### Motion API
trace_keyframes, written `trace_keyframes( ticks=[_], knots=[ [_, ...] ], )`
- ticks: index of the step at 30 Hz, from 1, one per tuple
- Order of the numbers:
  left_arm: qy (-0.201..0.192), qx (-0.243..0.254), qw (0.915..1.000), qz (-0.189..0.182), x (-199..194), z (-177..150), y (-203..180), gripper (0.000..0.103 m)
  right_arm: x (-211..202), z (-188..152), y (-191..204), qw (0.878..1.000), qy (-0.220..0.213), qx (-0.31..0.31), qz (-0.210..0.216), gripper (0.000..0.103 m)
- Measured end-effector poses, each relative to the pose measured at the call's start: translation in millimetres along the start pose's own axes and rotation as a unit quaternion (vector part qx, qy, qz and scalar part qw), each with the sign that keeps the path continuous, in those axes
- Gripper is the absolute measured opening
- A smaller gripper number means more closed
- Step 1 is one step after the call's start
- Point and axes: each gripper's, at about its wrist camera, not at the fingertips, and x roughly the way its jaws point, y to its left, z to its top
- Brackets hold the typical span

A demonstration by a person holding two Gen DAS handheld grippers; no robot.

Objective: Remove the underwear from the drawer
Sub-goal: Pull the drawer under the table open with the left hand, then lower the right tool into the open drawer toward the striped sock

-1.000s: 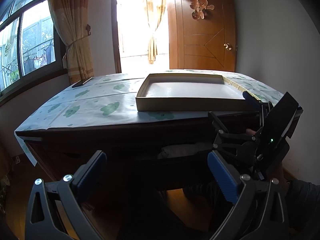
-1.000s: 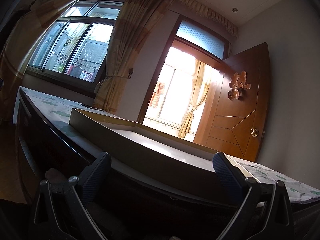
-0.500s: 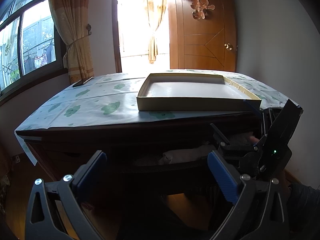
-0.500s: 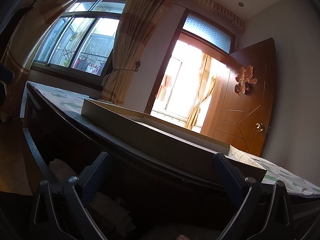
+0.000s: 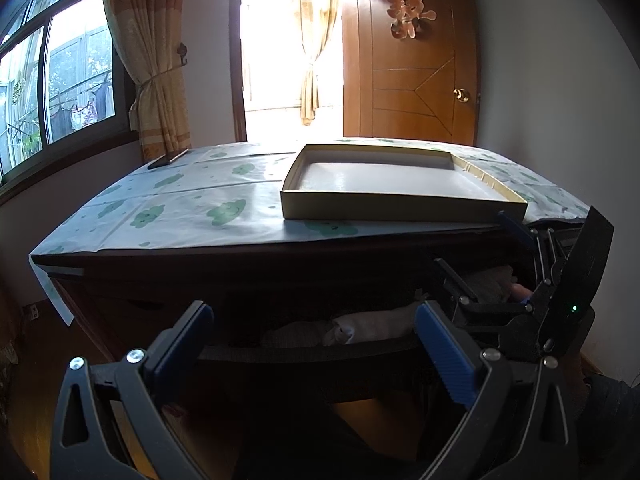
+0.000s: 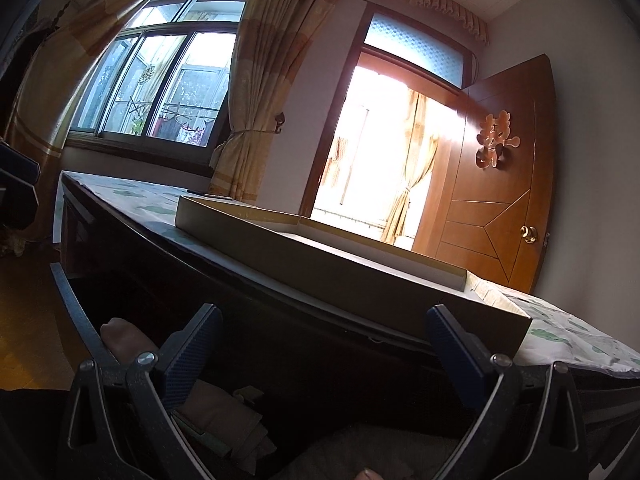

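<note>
Under the table, the dark drawer [image 5: 304, 354] is pulled out. A pale folded underwear piece [image 5: 372, 326] lies behind its front rim, and a grey piece [image 5: 484, 284] lies to the right. My left gripper [image 5: 312, 346] hovers open in front of the drawer, holding nothing. My right gripper [image 5: 482, 250] reaches over the drawer's right end. In the right wrist view, the right gripper [image 6: 322, 346] is open and empty above the drawer's inside. Below it are a brownish rolled piece [image 6: 120, 336], folded cloth [image 6: 224, 420] and grey fabric [image 6: 360, 446].
A shallow cardboard tray [image 5: 400, 208] sits on the patterned tablecloth [image 5: 192, 208], close to the table's front edge above the drawer. A flat dark object [image 5: 168, 159] lies at the far left corner. A wooden door [image 5: 416, 80] stands open behind, and the floor is wooden [image 6: 28, 320].
The drawer has slid further out, exposing more of the folded clothes. The right gripper has risen and drawn back with it, and the left gripper has barely moved.
</note>
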Motion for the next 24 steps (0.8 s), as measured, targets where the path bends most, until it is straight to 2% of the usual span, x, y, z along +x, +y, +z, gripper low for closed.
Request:
trace_keyframes(
  ticks=[24],
  knots=[
    [-0.001,-0.024,0.9997,0.009,1.3,2.2,20.2,0.103,-25.9,0.7,14.3,1.0,0.014,0.004,0.024,0.102]
  ],
)
